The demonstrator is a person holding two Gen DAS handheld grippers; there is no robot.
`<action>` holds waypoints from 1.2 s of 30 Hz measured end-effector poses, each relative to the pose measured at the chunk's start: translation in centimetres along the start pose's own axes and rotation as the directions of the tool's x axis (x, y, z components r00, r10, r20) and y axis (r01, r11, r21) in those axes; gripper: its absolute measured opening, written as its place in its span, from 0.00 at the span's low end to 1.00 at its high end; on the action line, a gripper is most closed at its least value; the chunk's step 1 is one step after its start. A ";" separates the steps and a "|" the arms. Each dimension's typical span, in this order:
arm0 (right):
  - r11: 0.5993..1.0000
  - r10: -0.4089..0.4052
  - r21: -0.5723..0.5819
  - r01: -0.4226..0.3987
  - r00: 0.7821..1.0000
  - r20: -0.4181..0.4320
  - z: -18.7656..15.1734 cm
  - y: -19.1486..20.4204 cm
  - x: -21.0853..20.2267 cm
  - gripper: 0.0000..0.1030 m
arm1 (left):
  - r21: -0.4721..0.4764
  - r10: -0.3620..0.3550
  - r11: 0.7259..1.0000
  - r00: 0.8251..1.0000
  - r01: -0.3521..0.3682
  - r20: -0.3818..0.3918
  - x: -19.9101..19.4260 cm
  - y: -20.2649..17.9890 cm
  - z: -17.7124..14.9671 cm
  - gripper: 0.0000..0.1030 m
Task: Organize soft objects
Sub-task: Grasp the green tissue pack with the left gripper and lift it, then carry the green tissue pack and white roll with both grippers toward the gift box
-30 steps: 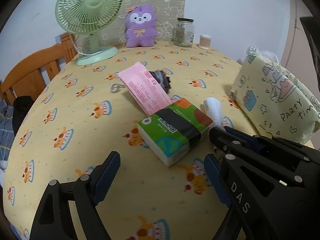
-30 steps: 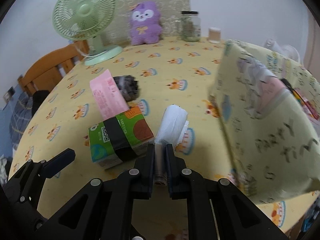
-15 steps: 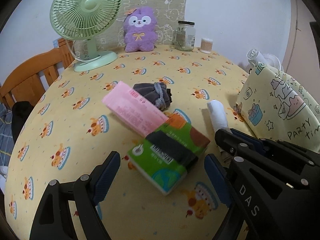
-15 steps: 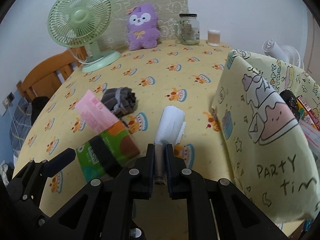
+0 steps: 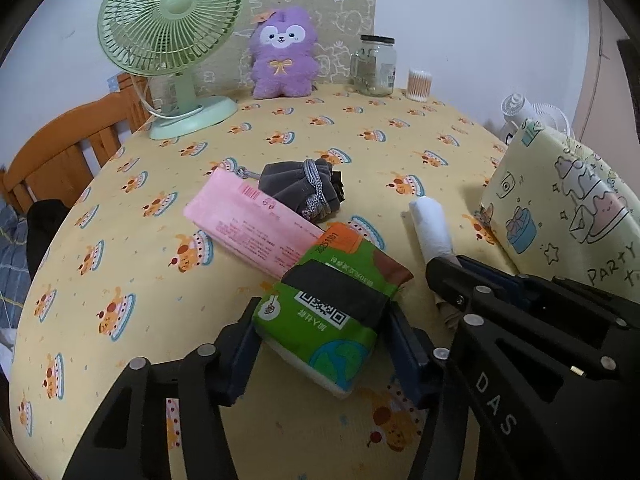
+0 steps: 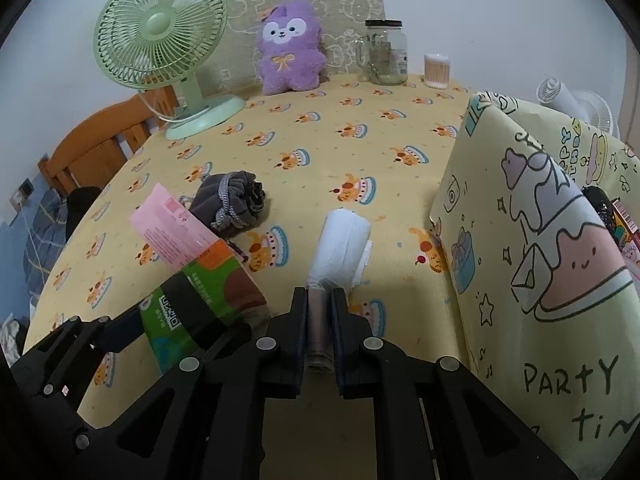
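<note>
A green tissue pack [image 5: 332, 304] lies on the yellow cake-print tablecloth [image 5: 120, 264], one end resting on a pink packet [image 5: 256, 228]. My left gripper [image 5: 322, 340] straddles the pack; its jaws are closing and the blue pads touch both sides. A grey drawstring pouch [image 5: 300, 192] sits just behind the pink packet. My right gripper [image 6: 320, 308] is shut on the beige end of a white roll [image 6: 342, 240] that lies on the cloth. A yellow "party time" bag [image 6: 540, 240] stands open to the right of the roll.
At the back stand a green desk fan [image 5: 172, 32], a purple plush [image 5: 282, 54], a glass jar [image 5: 374, 66] and a cotton-swab tub [image 5: 419, 85]. A wooden chair back [image 5: 68, 152] rises past the left table edge. A white fan [image 6: 576, 108] is behind the bag.
The left jaws have narrowed from wide apart onto the green tissue pack, which now sits between them instead of ahead. The right gripper stays shut on the roll's end.
</note>
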State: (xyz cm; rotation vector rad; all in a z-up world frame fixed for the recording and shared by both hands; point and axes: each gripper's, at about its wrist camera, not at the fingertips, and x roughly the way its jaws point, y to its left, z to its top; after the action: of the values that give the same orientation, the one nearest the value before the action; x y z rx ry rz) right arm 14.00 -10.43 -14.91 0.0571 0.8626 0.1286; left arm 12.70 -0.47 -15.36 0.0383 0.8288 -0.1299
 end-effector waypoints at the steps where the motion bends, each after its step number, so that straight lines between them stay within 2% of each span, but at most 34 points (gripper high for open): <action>1: 1.000 0.000 -0.004 0.000 1.000 0.004 0.0 0.1 -0.2 0.13 | -0.001 -0.003 1.000 1.000 0.003 0.005 -0.2 0.0 -0.1 0.54; 5: 1.000 -0.002 -0.013 0.003 1.000 0.025 -0.1 0.5 -0.9 0.13 | -0.004 -0.011 1.000 1.000 0.011 0.028 -1.2 0.1 -0.2 0.47; 8: 1.000 -0.004 -0.017 0.004 0.999 0.035 -0.2 0.8 -1.4 0.13 | -0.009 -0.009 1.000 0.999 0.010 0.042 -2.0 0.2 -0.4 0.45; 19: 0.999 0.001 -0.036 0.003 0.995 0.099 0.1 1.8 -4.6 0.13 | -0.026 0.015 1.000 0.994 -0.012 0.111 -5.3 0.3 0.0 0.44; 36: 0.996 0.019 -0.086 -0.002 0.978 0.206 1.7 3.6 -10.4 0.13 | -0.055 0.045 0.998 0.974 -0.034 0.223 -10.6 0.5 1.1 0.44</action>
State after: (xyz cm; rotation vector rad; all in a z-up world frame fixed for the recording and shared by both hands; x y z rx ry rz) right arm 8.21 -8.24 -5.59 -0.0056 0.6484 0.1665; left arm 6.44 0.96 -6.83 -0.0082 0.6045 -0.0736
